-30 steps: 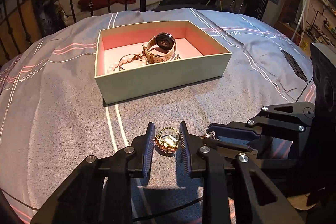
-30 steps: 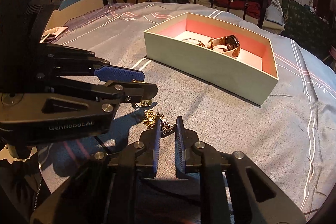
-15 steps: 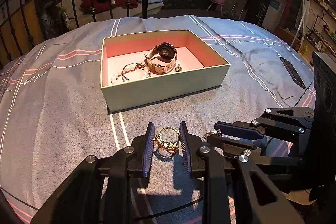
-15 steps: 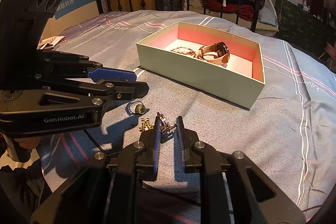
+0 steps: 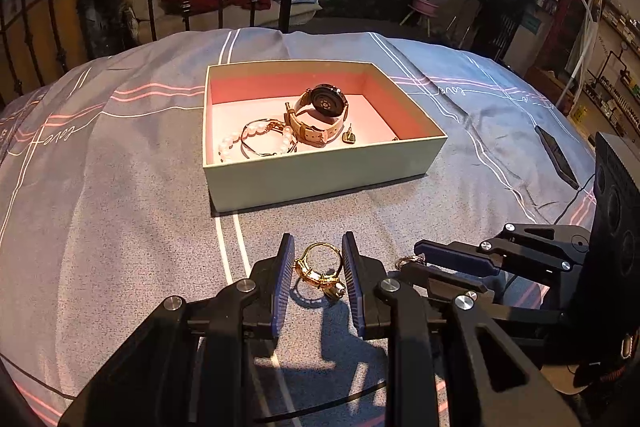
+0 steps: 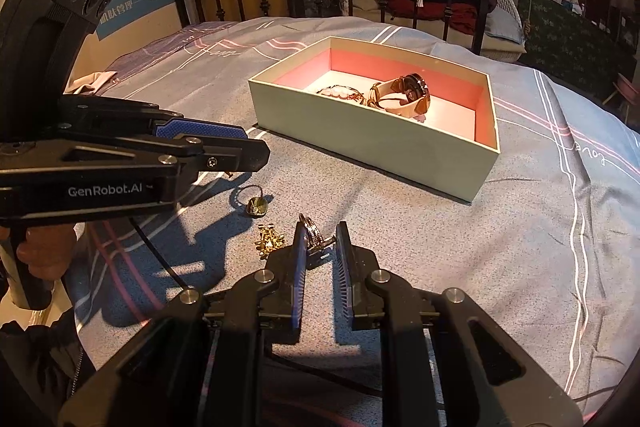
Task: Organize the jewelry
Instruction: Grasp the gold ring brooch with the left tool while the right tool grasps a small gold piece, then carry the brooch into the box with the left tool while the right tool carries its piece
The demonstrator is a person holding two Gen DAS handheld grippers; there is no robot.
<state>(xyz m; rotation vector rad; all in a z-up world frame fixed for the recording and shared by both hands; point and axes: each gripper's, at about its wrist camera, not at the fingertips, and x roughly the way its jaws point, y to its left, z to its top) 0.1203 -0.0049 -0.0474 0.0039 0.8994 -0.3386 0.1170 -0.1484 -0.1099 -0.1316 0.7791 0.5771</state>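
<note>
Left hand-held gripper (image 5: 317, 269): fingers part-spread, pinching a gold ring (image 5: 319, 267) with an ornate top between the two blue pads. The ring is off the bed; its shadow falls on the bedspread (image 5: 120, 195) under it. In the right wrist view this gripper (image 6: 256, 157) shows side-on and the ring is hidden behind the finger.

Right hand-held gripper (image 6: 319, 241): fingers narrowly spread, pinching a small banded ring or earring (image 6: 314, 230) near the tips. It presses against the left pad; contact with the right pad seems to be through a small stud end, but that part is too small to tell. In the left wrist view the right gripper (image 5: 416, 261) comes in from the right, with a bit of gold at its tips.

Loose on the bedspread near the grippers: a ring with a greenish stone (image 6: 253, 202), and just beside it a small gold cluster piece (image 6: 270, 242). Both lie flat, apart from each other.

Box (image 5: 320, 169): open, pale green outside, pink inside, resting on the bedspread toward the far railing edge of the bed, well apart from both grippers. Inside: a watch with a beige strap (image 5: 320, 115) on its side, a pearl bracelet (image 5: 256, 143) to the left touching the strap, and a small green-stone earring (image 5: 349, 137) just right of the strap.

A dark phone (image 5: 556, 157) lies near the right edge of the bed.
</note>
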